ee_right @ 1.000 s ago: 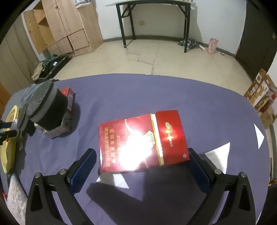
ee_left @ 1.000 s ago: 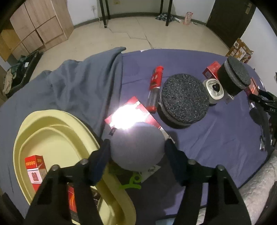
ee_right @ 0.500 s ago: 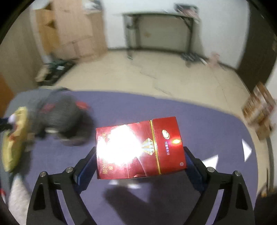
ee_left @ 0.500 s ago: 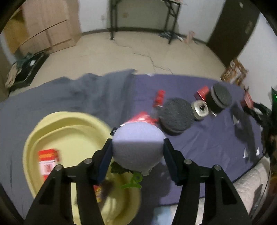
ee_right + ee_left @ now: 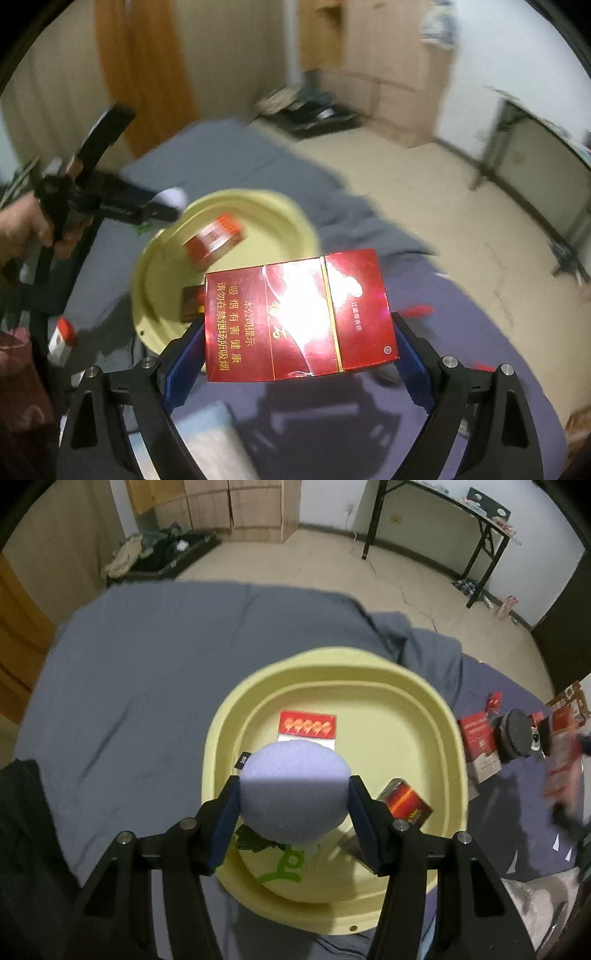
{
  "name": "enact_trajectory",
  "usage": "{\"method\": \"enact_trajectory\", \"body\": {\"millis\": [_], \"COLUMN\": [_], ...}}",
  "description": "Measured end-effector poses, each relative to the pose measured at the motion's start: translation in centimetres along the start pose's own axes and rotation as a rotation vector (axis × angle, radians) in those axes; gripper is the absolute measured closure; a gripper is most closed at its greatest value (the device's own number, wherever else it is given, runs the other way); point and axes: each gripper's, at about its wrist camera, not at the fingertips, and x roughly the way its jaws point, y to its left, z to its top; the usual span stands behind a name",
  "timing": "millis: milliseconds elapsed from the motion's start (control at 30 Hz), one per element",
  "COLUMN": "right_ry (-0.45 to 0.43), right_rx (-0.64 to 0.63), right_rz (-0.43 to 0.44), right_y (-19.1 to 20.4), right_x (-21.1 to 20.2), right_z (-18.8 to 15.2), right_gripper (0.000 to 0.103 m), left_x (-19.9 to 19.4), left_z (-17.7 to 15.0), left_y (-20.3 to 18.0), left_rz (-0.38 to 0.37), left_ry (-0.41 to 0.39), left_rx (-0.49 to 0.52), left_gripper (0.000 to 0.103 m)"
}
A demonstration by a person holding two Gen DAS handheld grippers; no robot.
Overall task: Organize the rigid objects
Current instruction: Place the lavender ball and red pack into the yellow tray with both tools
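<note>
Transport phase, both loads now lifted clear of the blue-draped counter (image 5: 140,672). A second ago the left hand-held gripper (image 5: 294,797) was closing around the grey foam ball (image 5: 293,794) among the items on the cloth, and the right hand-held gripper (image 5: 299,339) straddled the red cigarette carton (image 5: 301,314) lying flat. Now the ball hangs directly above the yellow basin (image 5: 436,709), and the carton is raised, seen beside the basin's near rim in the right wrist view, so both items appear close to release.

Left hand-held gripper: moderately spread, pads pressed on the ball's two sides, clenched on it. Below lie a red-and-white pack (image 5: 308,725) on the basin floor and a dark orange box (image 5: 406,806) near the right wall.

Right hand-held gripper: spread wide, blue pads bearing on the carton's short ends, grasping it level. Motion blur prevents judging whether it is over the basin yet. Remaining objects, including black sanding discs (image 5: 517,733), wait on the counter at right.
</note>
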Motion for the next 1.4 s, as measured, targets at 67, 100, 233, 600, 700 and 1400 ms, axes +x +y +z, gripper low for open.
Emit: {"method": "enact_trajectory", "body": {"millis": [67,100,233,600,700,1400], "right_ry": [0.042,0.052,0.088,0.203,0.202,-0.099], "right_rx": [-0.021,-0.014,0.022,-0.061,-0.059,0.351], "right_rz": [0.018,0.021,0.064,0.015,0.020,-0.223], "right_y": [1.7,2.0,4.3,7.8,7.9,-8.1], "right_x": [3.9,5.5,11.1,18.6,19.4,-2.0], "right_z": [1.2,1.9,4.1,3.5,3.2,-6.8], "right_gripper": [0.012,0.012,0.012,0.012,0.012,0.000], "left_x": [1.7,2.5,4.4,7.7,7.6,-1.6], "left_z": [0.8,1.4,4.0,3.2,3.3,4.3], "left_y": [0.8,1.2,1.0,0.0,0.1,-13.6], "left_rz": [-0.037,-0.041,-0.039,-0.043,-0.041,-0.104], "left_ry": [0.023,0.036,0.060,0.072,0.072,-0.071], "left_rx": [-0.016,-0.023,-0.029,0.041,0.041,0.198], "left_gripper": [0.044,0.044,0.044,0.044,0.044,0.000]}}
